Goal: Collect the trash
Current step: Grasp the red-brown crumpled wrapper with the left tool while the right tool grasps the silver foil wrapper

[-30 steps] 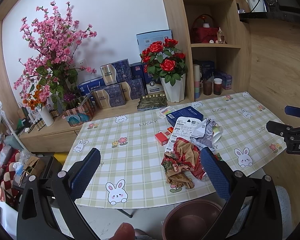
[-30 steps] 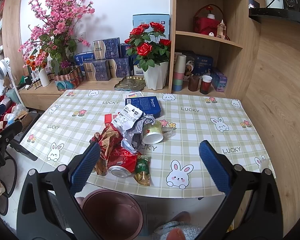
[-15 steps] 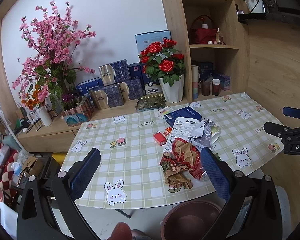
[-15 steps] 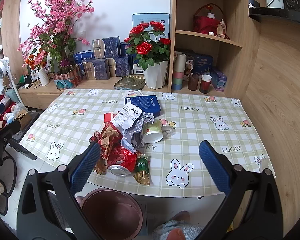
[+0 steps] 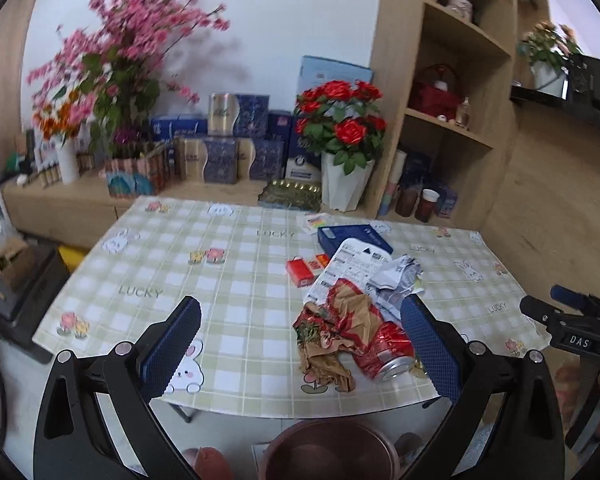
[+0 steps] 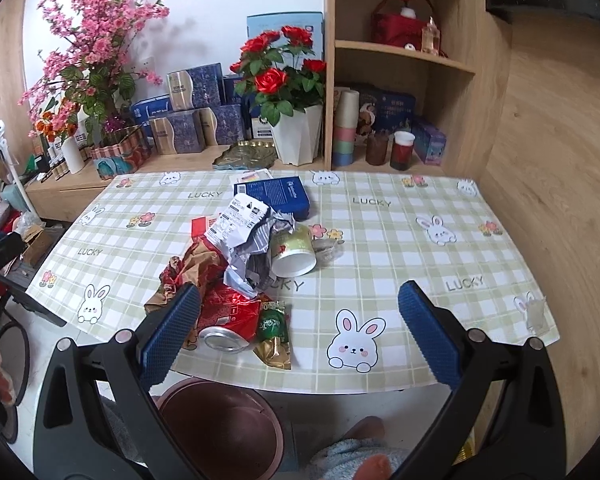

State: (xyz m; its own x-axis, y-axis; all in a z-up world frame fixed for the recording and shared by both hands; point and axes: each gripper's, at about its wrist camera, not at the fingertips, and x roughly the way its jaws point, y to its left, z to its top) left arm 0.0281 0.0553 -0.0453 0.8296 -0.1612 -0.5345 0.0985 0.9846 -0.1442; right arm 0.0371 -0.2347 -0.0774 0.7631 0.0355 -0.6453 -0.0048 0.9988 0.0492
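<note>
We hold both grippers off the table's near edge, left gripper and right gripper spread wide, nothing held. Trash pile sits near that edge, w/ bin directly below (prob. for sweeping in). Right view shows the paper cup; left view hides it.

The table wears a green checked cloth with rabbits. Near its front edge, left of centre, lies a trash heap: crushed red can, brown wrapper, crumpled paper, a tipped cup. A blue box lies farther back, just behind the heap.
</note>
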